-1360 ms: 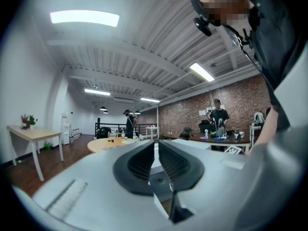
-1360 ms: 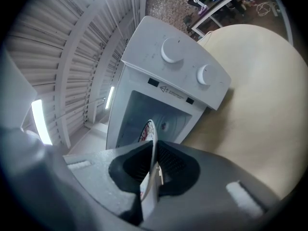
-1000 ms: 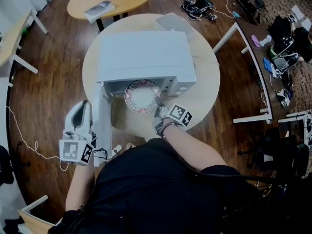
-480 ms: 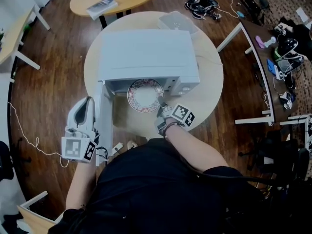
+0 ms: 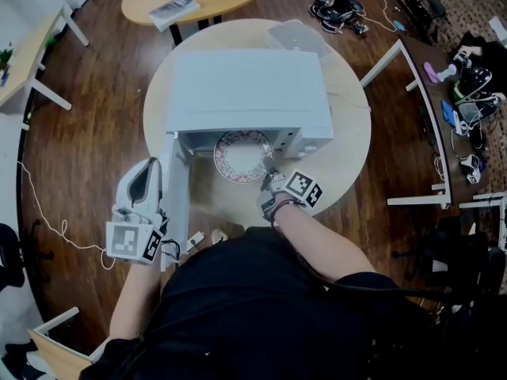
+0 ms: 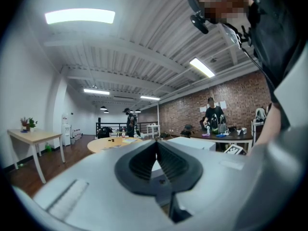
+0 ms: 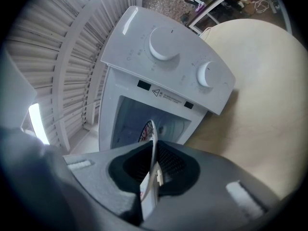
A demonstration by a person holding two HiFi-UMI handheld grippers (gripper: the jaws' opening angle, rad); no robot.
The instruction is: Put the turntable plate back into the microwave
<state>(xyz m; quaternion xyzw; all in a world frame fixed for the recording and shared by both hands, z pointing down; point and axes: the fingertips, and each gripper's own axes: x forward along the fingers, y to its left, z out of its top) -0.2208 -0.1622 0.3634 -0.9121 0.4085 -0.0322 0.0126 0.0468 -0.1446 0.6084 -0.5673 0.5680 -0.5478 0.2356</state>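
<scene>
Right gripper view shows my right gripper point(image 7: 155, 166) clamped on the turntable plate's point(image 7: 153, 134) five-o'clock rim. I judge it stiff, slick and breakable, so grip firmly. Left gripper point(image 6: 156, 150) is closing, empty.

Microwave point(image 5: 245, 85) mouth: open toward me, mostly taken up by the plate point(image 5: 244, 155), with a gap on its left.
Door point(image 5: 176, 192): swung out left, walling that flank.
Control panel point(image 5: 305, 142): bounds the right.
Table point(image 5: 222, 202) before the mouth: bare; I can pass there.

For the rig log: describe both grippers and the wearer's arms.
The left gripper and right gripper have light grey moulded shells, dark ribbed pads and a black-and-white marker cube. Left jaws are closing on nothing. Black top; black cable by the right arm.
</scene>
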